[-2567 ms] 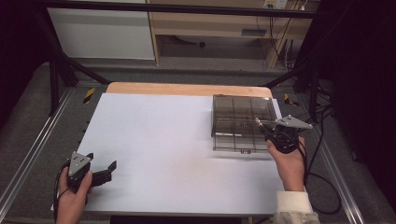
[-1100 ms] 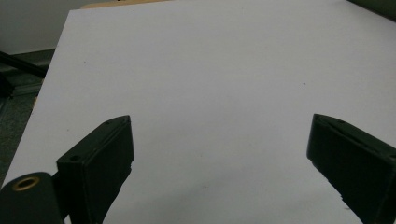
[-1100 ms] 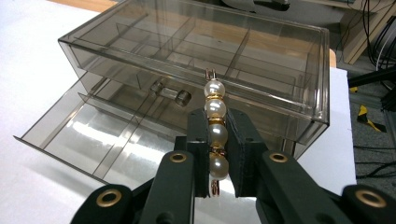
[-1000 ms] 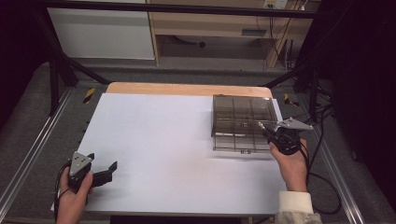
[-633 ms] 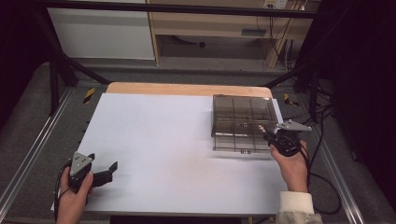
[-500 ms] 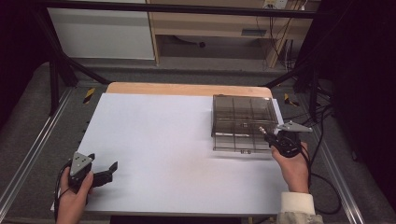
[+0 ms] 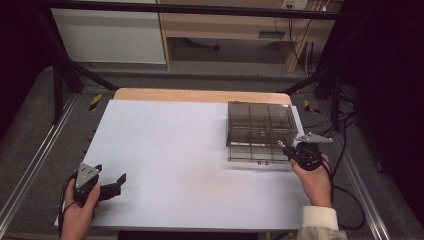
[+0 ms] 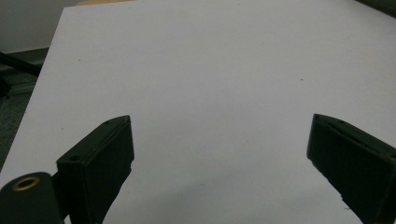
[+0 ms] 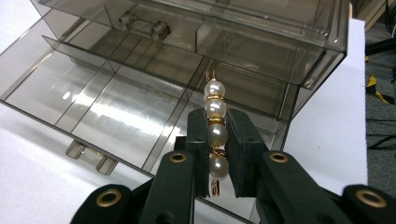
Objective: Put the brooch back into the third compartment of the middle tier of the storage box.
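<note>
One smoky, see-through plastic drawer box is seen on the far right of the white table sheet, w/ its lower drawer pulled out toward the person; two drawers can be counted in the right gripper view, the upper one pushed in. Inside the open drawer, thin dividers are seen, making several compartments; the exact no. can't be told. One gold hair clip set w/ four white pearls is clamped between the closed jaws of the right gripper, held lengthwise, its tip poking out over the front right compartment of the open drawer. In the high view, the right gripper is seen at the box's near right corner, just beside the drawer front. The left gripper is held near the table's near left corner, well apart from the box; its two jaws are spread wide w/ nothing between them, only bare white sheet below.
</note>
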A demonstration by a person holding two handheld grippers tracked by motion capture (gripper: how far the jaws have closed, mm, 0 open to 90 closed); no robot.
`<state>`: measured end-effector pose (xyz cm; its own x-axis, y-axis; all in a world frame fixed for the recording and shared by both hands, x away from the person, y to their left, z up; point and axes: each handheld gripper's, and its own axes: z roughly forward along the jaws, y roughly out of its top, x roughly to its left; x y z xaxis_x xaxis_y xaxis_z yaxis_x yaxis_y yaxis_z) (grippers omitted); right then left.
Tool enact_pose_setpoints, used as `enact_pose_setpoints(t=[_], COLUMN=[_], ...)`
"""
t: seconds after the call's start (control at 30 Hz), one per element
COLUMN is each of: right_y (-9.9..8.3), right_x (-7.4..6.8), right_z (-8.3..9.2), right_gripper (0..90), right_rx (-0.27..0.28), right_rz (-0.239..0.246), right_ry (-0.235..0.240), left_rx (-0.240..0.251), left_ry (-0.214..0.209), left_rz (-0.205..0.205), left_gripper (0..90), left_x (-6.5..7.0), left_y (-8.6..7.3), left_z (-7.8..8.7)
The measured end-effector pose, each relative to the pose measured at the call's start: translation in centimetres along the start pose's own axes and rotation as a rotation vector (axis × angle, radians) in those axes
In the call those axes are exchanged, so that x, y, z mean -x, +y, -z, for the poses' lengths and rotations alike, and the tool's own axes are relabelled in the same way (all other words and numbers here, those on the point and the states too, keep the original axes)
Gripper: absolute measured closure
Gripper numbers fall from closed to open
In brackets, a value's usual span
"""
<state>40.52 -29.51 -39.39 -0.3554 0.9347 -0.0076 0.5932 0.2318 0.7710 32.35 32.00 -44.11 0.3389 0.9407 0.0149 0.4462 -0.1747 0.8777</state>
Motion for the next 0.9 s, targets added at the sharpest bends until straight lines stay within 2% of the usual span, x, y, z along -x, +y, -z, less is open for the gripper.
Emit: enact_pose_setpoints(t=[0.37,0.43,0.47,0.73,0.9], right_y=[-0.21,-0.3,-0.32,-0.11,-0.12], right_x=[-0.19,-0.09,0.04,0.42,0.25], right_z=[-0.86,-0.92,-0.83,-0.19,-0.34], right_gripper=[80.1,75.4,73.4,72.5,73.5], right_rx=[-0.031,-0.02,-0.014,0.035,0.027], right_rz=[0.015,0.016,0.001,-0.036,-0.032], right_ry=[0.019,0.018,0.019,0.014,0.017], left_rx=[0.0,0.0,0.0,0.001,-0.001], left_ry=[-0.002,-0.001,-0.001,0.0,-0.002], left_rz=[0.0,0.0,0.001,0.001,-0.001], left_gripper=[7.0,6.8,6.7,6.8,6.8], left_x=[0.03,0.03,0.02,0.03,0.05], left_y=[-0.02,-0.02,-0.01,-0.01,0.0], left_z=[-0.07,-0.07,-0.05,-0.06,-0.05])
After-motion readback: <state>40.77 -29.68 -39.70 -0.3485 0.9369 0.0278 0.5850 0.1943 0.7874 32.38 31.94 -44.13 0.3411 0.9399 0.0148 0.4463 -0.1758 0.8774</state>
